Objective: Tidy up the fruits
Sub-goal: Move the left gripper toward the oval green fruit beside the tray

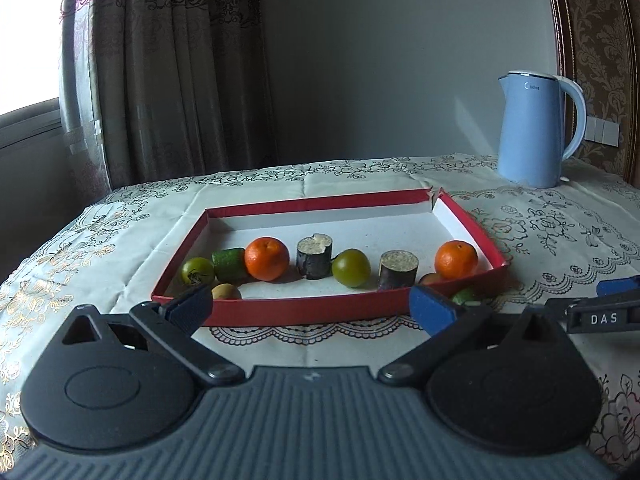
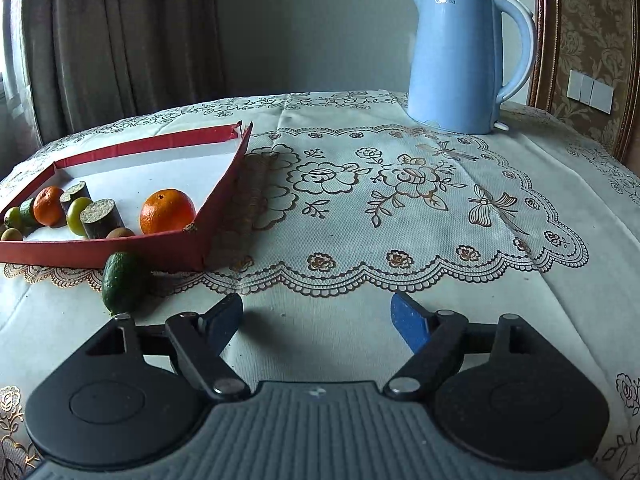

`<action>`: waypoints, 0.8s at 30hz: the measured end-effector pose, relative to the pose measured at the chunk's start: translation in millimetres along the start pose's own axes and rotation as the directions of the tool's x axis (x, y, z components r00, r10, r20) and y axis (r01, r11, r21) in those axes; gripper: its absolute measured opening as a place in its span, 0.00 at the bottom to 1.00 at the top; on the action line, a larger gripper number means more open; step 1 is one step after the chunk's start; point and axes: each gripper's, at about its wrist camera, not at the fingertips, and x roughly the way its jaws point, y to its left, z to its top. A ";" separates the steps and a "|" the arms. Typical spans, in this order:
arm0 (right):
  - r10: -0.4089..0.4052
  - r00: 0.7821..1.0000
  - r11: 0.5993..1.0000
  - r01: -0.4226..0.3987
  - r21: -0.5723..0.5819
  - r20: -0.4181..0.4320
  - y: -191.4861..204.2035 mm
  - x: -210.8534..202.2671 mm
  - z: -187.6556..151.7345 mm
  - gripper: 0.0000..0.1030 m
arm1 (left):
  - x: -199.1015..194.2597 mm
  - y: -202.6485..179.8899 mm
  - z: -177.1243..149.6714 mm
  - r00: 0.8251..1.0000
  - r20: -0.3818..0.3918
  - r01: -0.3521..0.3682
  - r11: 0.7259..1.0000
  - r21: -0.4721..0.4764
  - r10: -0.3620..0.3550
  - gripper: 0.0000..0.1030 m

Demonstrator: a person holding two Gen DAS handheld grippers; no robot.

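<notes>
A red shallow tray (image 1: 304, 312) (image 2: 224, 184) holds two oranges (image 1: 267, 259) (image 1: 456, 259), two dark sugarcane pieces (image 1: 314, 256) (image 1: 397, 270), two green round fruits (image 1: 351, 268) (image 1: 197, 271), a green oval fruit (image 1: 228, 263) and two small brown fruits (image 1: 226, 292) (image 1: 431, 279). Another green oval fruit (image 2: 123, 282) (image 1: 464, 295) lies on the cloth outside the tray's near wall, left of my right gripper. My left gripper (image 1: 312, 308) is open and empty in front of the tray. My right gripper (image 2: 318, 322) is open and empty over the cloth.
A light blue kettle (image 2: 460, 60) (image 1: 532, 128) stands at the back right of the table. The floral tablecloth (image 2: 400, 200) covers the table. Curtains hang behind on the left. The right gripper's finger (image 1: 608, 316) shows at the left wrist view's right edge.
</notes>
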 end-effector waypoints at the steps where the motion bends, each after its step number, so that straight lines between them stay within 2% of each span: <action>1: 0.004 1.000 1.000 -0.004 0.001 0.002 -2.3 -1.5 -1.6 0.82 | 2.7 -8.4 0.2 1.000 -0.008 0.006 1.000 0.006 -0.006 1.00; 5: 0.034 0.999 0.999 -0.034 0.016 0.011 -12.7 -7.8 -4.9 0.82 | 12.5 -32.9 -0.7 0.999 -0.035 0.018 1.000 0.006 -0.018 1.00; 14: 0.144 0.988 0.979 -0.151 0.137 0.062 -35.2 -12.4 -6.3 0.86 | 29.0 -66.3 -5.0 0.995 -0.087 0.038 0.999 0.006 -0.037 1.00; 24: 0.138 0.989 0.982 -0.144 0.119 0.052 -31.7 -11.1 -5.8 0.89 | 53.9 -86.8 -2.2 0.989 -0.150 0.010 1.000 -0.003 -0.010 1.00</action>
